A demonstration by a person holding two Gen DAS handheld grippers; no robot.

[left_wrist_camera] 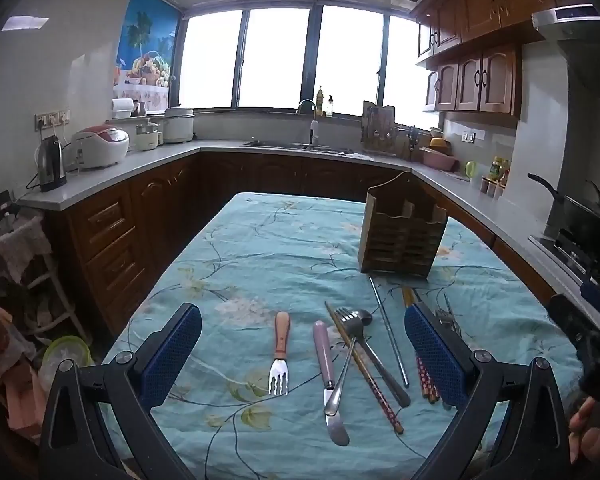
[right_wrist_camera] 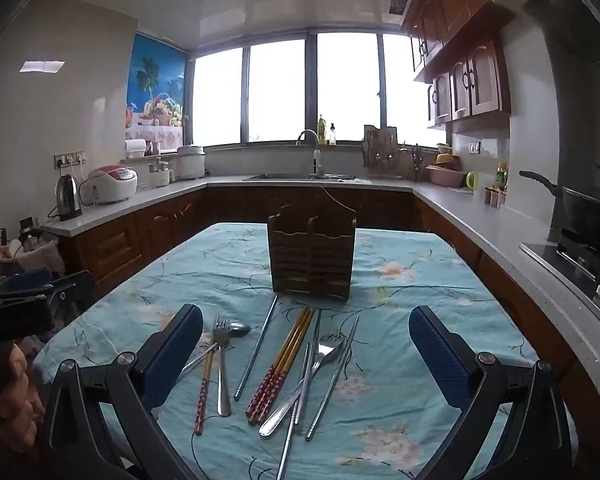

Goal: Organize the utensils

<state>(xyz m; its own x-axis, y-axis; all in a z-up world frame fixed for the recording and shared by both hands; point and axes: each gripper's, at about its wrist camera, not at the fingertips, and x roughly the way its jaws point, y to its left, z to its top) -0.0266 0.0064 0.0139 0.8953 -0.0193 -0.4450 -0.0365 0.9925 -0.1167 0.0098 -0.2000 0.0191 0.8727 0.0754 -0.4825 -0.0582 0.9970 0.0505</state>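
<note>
- Kitchen with dark wood cabinets, a grey counter running round three walls and a bright window behind; in the middle, a table (right_wrist_camera: 412, 248) under a blue flowered cloth, serving as the work surface.
- Standing upright toward the far half of the table: a wooden caddy (right_wrist_camera: 311, 258) with slatted front and divided compartments, apparently empty, judged to be the destination for everything loose.
- Spread flat on the cloth just in front of the caddy, handles mostly toward the near edge, probably so each can be pinched by its handle.
- Farthest left of the caddy and well apart from the rest: wood-handled fork (left_wrist_camera: 281, 354), tines toward the near edge.
- Next toward the caddy: pink-handled knife (left_wrist_camera: 327, 376), blade toward the near edge, crossed by a spoon (left_wrist_camera: 350, 354) that also overlaps a steel fork (left_wrist_camera: 364, 346) and a red-tipped chopstick; overlaps call for lifting the top piece first.
- Directly in front of the caddy: steel chopstick (right_wrist_camera: 257, 348), then a bundle of chopsticks (right_wrist_camera: 284, 364) lying side by side, then a crossed heap of a second spoon (right_wrist_camera: 300, 388), a fork and more steel chopsticks.
- Left gripper (left_wrist_camera: 303, 354): jaws spread wide, nothing between the pads, hovering tilted down over the leftmost pieces.
- Right gripper (right_wrist_camera: 306, 358): jaws likewise wide and empty, framing the bundle and heap.
- Nothing sorted yet; task judged at its very start.
</note>
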